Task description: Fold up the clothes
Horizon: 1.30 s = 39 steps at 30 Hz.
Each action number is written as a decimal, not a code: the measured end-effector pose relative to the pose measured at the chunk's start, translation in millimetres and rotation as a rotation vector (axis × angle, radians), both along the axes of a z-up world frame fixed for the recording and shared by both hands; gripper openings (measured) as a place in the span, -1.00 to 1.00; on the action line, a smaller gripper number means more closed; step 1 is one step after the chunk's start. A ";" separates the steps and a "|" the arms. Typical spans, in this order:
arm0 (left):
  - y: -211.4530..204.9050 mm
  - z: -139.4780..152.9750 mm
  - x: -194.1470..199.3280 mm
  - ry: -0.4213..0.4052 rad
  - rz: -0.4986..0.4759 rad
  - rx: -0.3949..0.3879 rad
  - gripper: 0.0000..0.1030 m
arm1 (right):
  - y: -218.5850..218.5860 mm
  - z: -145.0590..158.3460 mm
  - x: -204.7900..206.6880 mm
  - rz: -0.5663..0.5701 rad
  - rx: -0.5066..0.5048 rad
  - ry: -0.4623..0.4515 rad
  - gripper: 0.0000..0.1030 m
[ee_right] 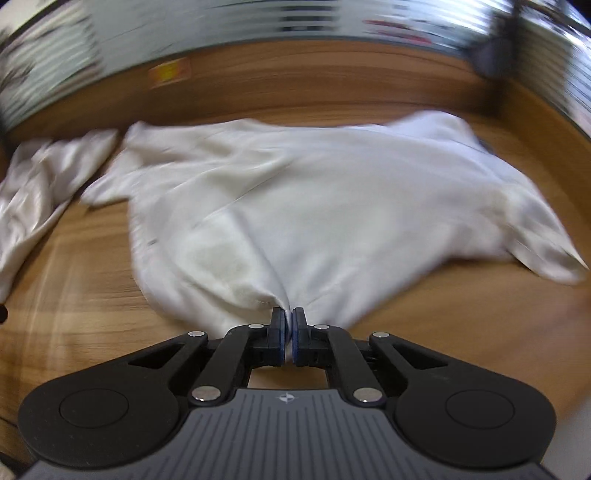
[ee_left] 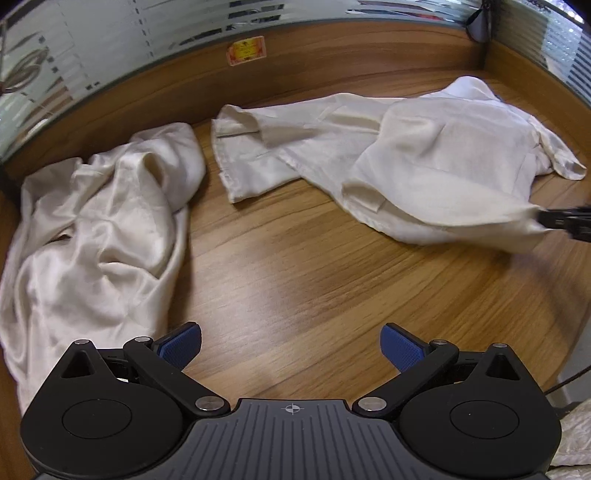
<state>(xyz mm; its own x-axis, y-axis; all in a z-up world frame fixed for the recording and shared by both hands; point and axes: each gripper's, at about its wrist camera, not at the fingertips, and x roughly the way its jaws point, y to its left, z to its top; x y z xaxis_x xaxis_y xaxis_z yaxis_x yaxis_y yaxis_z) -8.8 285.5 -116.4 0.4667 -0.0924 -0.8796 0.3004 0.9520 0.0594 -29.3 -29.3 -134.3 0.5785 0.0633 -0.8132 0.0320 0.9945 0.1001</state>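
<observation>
A cream shirt (ee_right: 332,206) lies spread on the wooden table (ee_right: 461,332). My right gripper (ee_right: 289,314) is shut on its near edge, and the cloth is drawn into a peak at the pads. The right wrist view is blurred by motion. In the left wrist view the same shirt (ee_left: 424,155) is at the right, with the right gripper (ee_left: 546,218) pinching its corner at the far right edge. A second, satin-like cream garment (ee_left: 96,229) lies crumpled at the left. My left gripper (ee_left: 290,347) hovers open over bare wood between the two garments, its blue pads (ee_left: 181,347) holding nothing.
A low wooden wall (ee_left: 332,48) with a red and yellow sticker (ee_left: 246,50) bounds the table at the back and right, with frosted glass above it. A dark object (ee_left: 478,24) hangs in the back right corner. Pale textured cloth (ee_left: 576,435) shows at the lower right.
</observation>
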 end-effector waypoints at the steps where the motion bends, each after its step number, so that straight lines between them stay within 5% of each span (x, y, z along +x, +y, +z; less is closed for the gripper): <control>1: -3.1 -1.7 1.6 0.006 -0.014 -0.005 1.00 | -13.4 2.5 -7.8 -0.048 0.013 0.004 -0.92; 5: -22.2 -7.1 2.8 0.015 -0.092 -0.007 1.00 | -63.3 5.5 -47.4 -0.242 0.032 0.030 -0.92; 12: -55.7 -12.6 -3.7 0.025 -0.215 -0.023 1.00 | -133.8 0.1 -124.3 -0.495 -0.080 0.092 -0.92; 19: -64.9 -21.5 1.3 0.048 -0.195 -0.038 1.00 | -193.5 -2.2 -175.5 -0.696 -0.083 0.148 -0.86; 22: -59.0 -25.1 12.4 0.053 -0.139 -0.047 1.00 | -199.3 4.9 -179.3 -0.690 -0.054 0.125 -0.44; 28: -41.1 -28.2 37.3 0.037 -0.028 -0.051 1.00 | -191.7 24.3 -156.3 -0.603 -0.059 0.076 -0.16; 39: -8.9 -33.2 91.4 -0.050 0.051 -0.012 1.00 | -153.8 39.4 -98.0 -0.473 0.037 0.044 -0.08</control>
<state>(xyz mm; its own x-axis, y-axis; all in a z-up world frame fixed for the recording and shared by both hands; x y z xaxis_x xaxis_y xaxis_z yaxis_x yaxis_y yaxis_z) 82.7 276.6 -149.6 0.5148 -0.0781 -0.8538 0.2485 0.9667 0.0614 -127.3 -183.1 -94.9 0.5157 -0.1692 -0.8399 0.4858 0.8653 0.1239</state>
